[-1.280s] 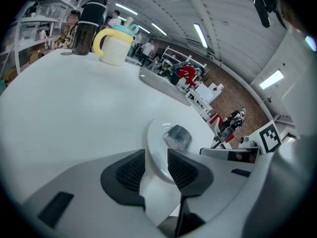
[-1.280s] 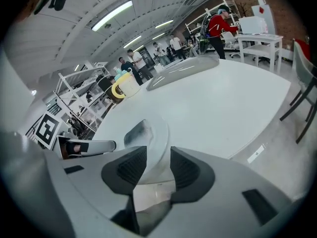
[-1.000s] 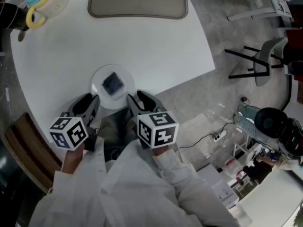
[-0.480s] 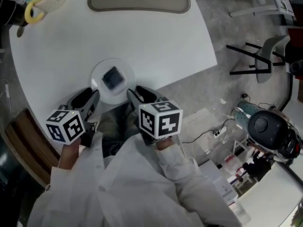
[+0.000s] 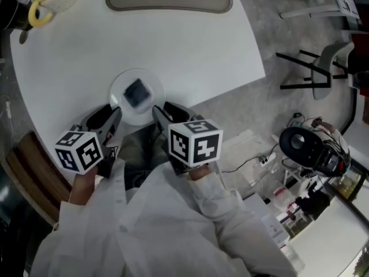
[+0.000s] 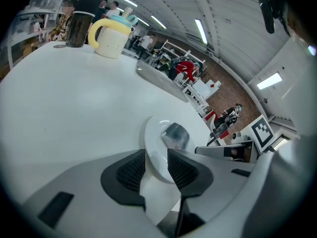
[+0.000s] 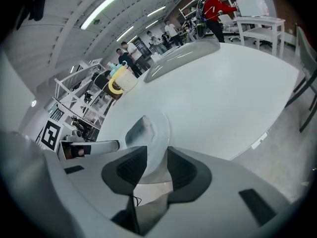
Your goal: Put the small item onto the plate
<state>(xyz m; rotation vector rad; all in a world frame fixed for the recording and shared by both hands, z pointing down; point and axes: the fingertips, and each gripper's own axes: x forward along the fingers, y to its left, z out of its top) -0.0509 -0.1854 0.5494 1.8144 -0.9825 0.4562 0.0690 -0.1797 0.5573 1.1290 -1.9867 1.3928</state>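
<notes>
I hold my left gripper [image 5: 102, 119] and right gripper [image 5: 168, 114] just off the near edge of the round white tabletop [image 5: 173, 51]. Both have their fingers spread with nothing between them, because I judge the job done. The small dark-grey square item [image 5: 136, 93] lies mid-plate on the round pale glossy plate [image 5: 117, 91], close to that edge. The head view shows the grippers flanking the plate. Each gripper view frames only the plate's rim through its own gap.
</notes>
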